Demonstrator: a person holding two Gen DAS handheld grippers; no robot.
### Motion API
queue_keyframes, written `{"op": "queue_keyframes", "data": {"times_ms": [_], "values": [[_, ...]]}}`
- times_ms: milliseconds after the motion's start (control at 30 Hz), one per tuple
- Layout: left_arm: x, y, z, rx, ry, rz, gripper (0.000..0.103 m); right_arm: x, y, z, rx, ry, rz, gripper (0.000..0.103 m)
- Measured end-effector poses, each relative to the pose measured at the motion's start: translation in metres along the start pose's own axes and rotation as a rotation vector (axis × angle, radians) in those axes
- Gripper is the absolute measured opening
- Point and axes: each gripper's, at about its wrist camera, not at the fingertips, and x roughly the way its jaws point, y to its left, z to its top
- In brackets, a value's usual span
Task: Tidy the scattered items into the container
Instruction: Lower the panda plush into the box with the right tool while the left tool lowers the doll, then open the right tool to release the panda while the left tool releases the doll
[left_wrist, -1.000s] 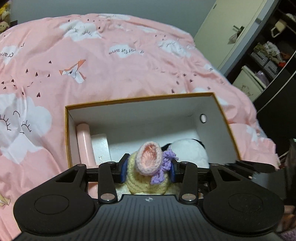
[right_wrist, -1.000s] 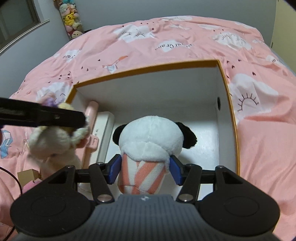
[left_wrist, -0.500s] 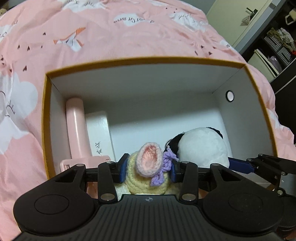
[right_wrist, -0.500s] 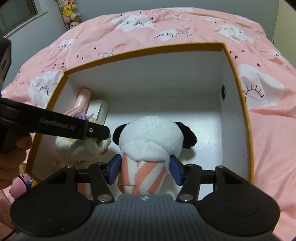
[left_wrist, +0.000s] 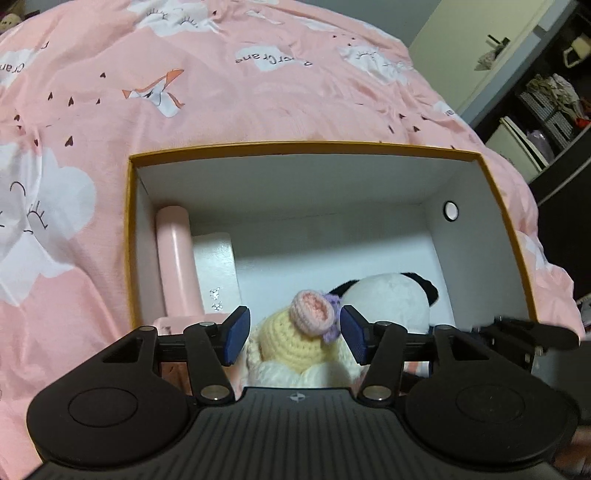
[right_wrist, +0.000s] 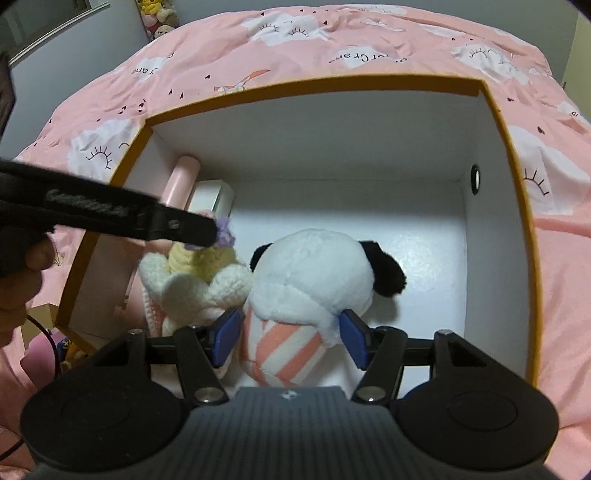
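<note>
Pink bedspread (left_wrist: 258, 92) surrounds our box (right_wrist: 513, 155); at nine o'clock a pink tube (left_wrist: 173, 258) crowds the crocheted doll (left_wrist: 291, 339), its base hidden. Left gripper (left_wrist: 293, 334) fingers are opening around the doll; right gripper (right_wrist: 290, 338) fingers are opening around the panda plush (right_wrist: 314, 273).

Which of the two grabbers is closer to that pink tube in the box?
Left. The left gripper sits just right of the pink tube; the right gripper is further right, around the panda.

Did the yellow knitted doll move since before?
Yes. The yellow knitted doll was outside the orange box's left wall a second ago; now it sits down inside, beside the panda. The left tongs are opening around it.
</note>
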Motion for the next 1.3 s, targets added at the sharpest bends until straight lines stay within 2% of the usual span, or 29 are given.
{"op": "queue_keyframes", "data": {"times_ms": [133, 167, 533, 633, 800, 900, 1033, 1167, 1300], "values": [[0.000, 0.004, -0.007, -0.005, 0.016, -0.007, 0.047, -0.004, -0.006, 0.004, 0.025, -0.006, 0.025, 0.063], [0.002, 0.004, -0.009, -0.007, 0.022, -0.001, 0.044, -0.002, -0.007, 0.005, 0.030, -0.003, 0.024, 0.058], [0.007, 0.004, -0.014, -0.016, 0.024, 0.004, 0.039, 0.009, -0.006, 0.004, 0.043, 0.047, 0.075, 0.048], [0.013, 0.005, -0.015, -0.027, 0.029, 0.008, 0.039, 0.015, -0.002, 0.001, 0.024, 0.050, 0.058, 0.048], [0.021, -0.006, -0.018, 0.005, 0.017, 0.056, 0.039, 0.019, 0.013, -0.005, -0.056, 0.064, 0.007, 0.049], [0.018, -0.009, -0.019, 0.019, 0.006, 0.069, 0.040, 0.017, 0.010, -0.006, -0.042, 0.063, 0.015, 0.048], [0.016, -0.009, -0.020, 0.013, 0.001, 0.065, 0.041, 0.007, 0.006, -0.004, -0.018, 0.040, 0.010, 0.049], [0.016, -0.008, -0.019, 0.008, 0.005, 0.066, 0.042, -0.010, 0.004, 0.007, -0.021, -0.025, 0.004, 0.052], [0.015, -0.009, -0.019, 0.008, 0.005, 0.067, 0.042, -0.006, -0.004, 0.025, -0.005, -0.058, -0.027, 0.055]]}}
